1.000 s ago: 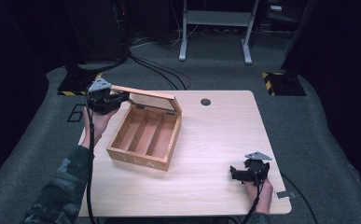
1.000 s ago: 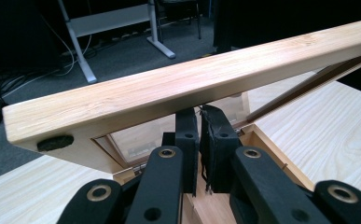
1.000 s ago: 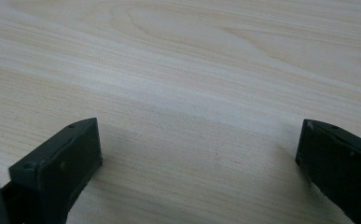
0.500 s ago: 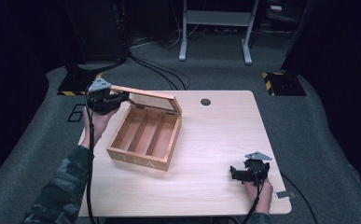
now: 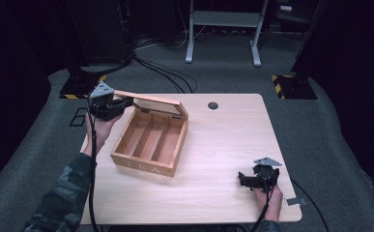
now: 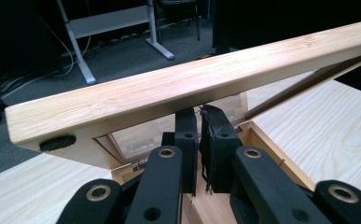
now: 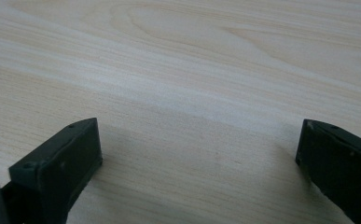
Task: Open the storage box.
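Note:
A wooden tea box with three long compartments stands on the left half of the table. Its glass-paned lid is raised and tilted back. My left gripper is at the lid's left end. In the left gripper view its jaws are pressed together under the lid's wooden rim, which hides the tips of the left gripper; nothing shows between them. My right gripper rests low at the table's front right. There the right gripper stands wide open over bare wood.
A black round grommet sits in the table's far middle. A small grey tag lies by the front right corner. Cables and a desk frame are on the carpet beyond the table.

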`<state>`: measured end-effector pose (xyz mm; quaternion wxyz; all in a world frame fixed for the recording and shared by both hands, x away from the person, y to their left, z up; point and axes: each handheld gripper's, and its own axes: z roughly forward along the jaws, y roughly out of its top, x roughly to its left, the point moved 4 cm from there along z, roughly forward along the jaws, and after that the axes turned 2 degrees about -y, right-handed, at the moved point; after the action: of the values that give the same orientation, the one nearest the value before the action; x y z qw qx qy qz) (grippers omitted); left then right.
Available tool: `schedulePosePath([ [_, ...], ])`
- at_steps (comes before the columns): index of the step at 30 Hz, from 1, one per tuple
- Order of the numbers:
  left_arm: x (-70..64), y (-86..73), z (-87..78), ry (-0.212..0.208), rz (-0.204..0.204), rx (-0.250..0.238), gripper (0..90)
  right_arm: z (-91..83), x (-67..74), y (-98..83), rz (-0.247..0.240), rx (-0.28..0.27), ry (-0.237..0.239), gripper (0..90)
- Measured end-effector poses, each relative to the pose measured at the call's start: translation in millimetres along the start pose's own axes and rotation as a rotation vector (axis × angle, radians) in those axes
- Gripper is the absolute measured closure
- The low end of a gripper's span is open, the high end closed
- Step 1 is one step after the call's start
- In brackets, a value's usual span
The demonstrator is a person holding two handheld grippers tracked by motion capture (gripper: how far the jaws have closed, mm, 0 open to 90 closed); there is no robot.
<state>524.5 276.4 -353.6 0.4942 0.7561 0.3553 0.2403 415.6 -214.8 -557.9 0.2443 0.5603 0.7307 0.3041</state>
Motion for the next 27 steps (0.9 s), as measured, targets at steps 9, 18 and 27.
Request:
schedulePosePath([
  [9, -7.0, -19.5, -8.4, -0.007, 0.001, -0.022, 84.6, -0.1, 0.0, -0.1, 0.0, 0.0, 0.0, 0.0],
  [18, -14.3, -42.4, -18.2, -0.016, 0.005, -0.035, 84.6, -0.1, 0.0, -0.1, 0.0, 0.0, -0.001, 0.0],
  [27, -21.0, -63.0, -25.1, -0.017, 0.004, -0.042, 84.4, -0.1, 0.1, -0.2, 0.001, 0.0, -0.001, 0.0],
])
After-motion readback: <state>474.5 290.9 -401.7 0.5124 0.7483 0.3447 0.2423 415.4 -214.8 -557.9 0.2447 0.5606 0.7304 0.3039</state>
